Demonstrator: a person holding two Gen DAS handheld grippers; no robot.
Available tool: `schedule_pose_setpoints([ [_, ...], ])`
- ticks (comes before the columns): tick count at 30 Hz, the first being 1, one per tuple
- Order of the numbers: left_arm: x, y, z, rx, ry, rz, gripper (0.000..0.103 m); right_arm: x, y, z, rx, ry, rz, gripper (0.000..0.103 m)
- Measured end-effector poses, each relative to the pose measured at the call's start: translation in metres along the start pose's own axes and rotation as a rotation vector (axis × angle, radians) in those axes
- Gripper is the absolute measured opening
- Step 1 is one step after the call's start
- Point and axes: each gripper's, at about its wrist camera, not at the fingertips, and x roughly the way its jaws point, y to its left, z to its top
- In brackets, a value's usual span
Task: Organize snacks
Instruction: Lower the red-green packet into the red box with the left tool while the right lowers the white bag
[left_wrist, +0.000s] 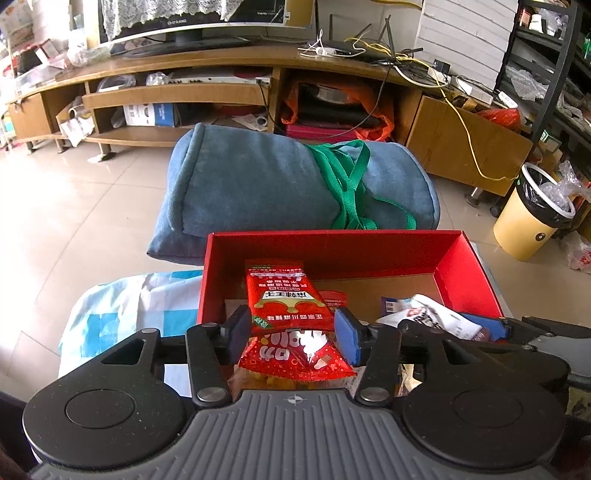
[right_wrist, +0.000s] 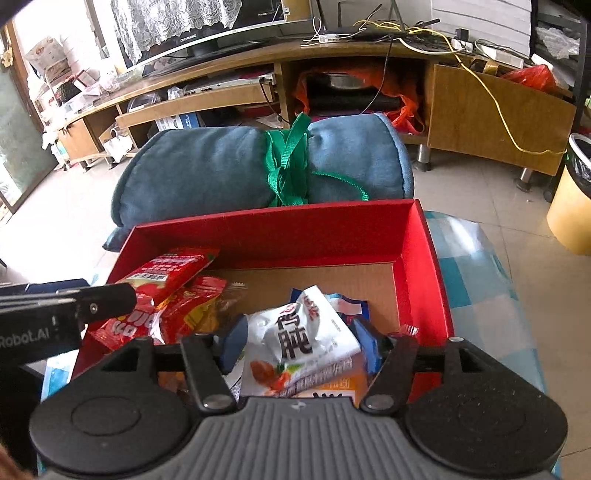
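Snacks already lie in the red box (right_wrist: 424, 258): your left gripper (left_wrist: 293, 334) straddles a red packet (left_wrist: 288, 299), your right gripper (right_wrist: 301, 341) a white packet (right_wrist: 303, 339), jaws apart, both seemingly releasing.

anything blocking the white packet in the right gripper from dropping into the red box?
Nothing visible. The white snack packet sits between the right gripper's pads, already over the red box; bare cardboard floor lies just beyond it, blue packet beneath.
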Motion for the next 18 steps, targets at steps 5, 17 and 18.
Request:
schedule_pose_setpoints([
  [5, -0.002, 0.0, 0.0, 0.0, -0.002, -0.007, 0.061, -0.006, 0.0, 0.002, 0.001, -0.02, -0.004, 0.062],
  [17, -0.006, 0.002, -0.001, -0.008, -0.007, -0.013, 0.064, -0.024, 0.002, 0.007, 0.016, -0.068, 0.024, 0.064],
  [18, -0.007, 0.002, -0.002, -0.007, -0.008, -0.014, 0.064, -0.025, 0.002, 0.007, 0.014, -0.068, 0.024, 0.064],
])
